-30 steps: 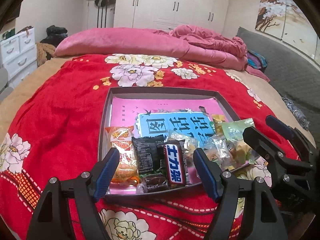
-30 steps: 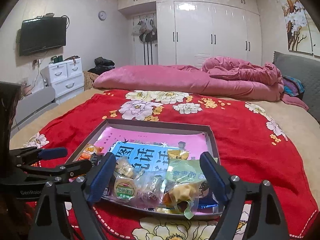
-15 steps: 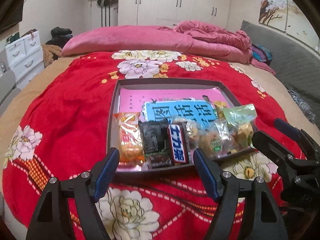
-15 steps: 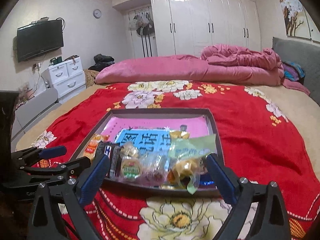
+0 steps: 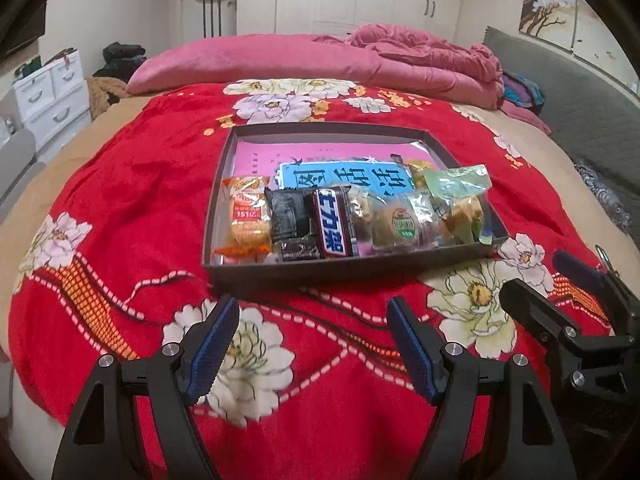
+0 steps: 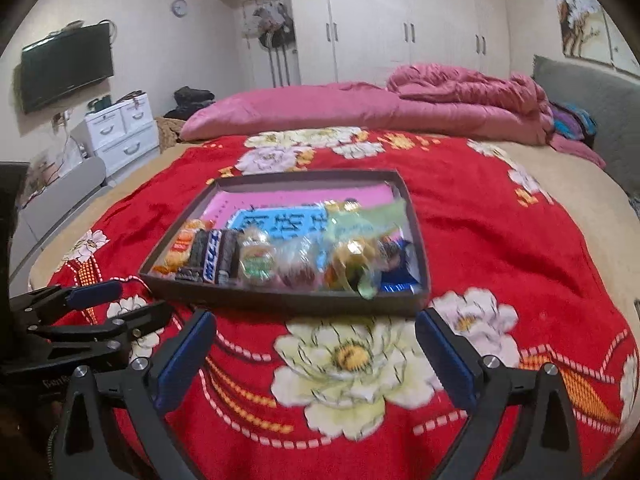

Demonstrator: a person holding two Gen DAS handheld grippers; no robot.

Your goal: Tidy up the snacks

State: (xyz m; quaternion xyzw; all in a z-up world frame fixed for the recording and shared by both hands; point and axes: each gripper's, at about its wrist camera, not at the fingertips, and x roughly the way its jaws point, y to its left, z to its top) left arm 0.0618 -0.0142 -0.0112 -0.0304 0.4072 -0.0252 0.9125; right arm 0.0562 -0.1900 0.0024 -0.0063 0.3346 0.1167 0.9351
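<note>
snacks lie in tray beyond both empty tools.

Warm, even indoor light with glare on the white wardrobe doors; fisheye-bent dark corners, right view slightly blurred.

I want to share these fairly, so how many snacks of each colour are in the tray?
Orange packet: 1
Black packet: 1
Blue-lettered chocolate bar: 1
Small dark candy: 1
Clear packets: 3
Total: 7 that I can tell apart; a few more at the right end of the tray are too hidden to count.
</note>
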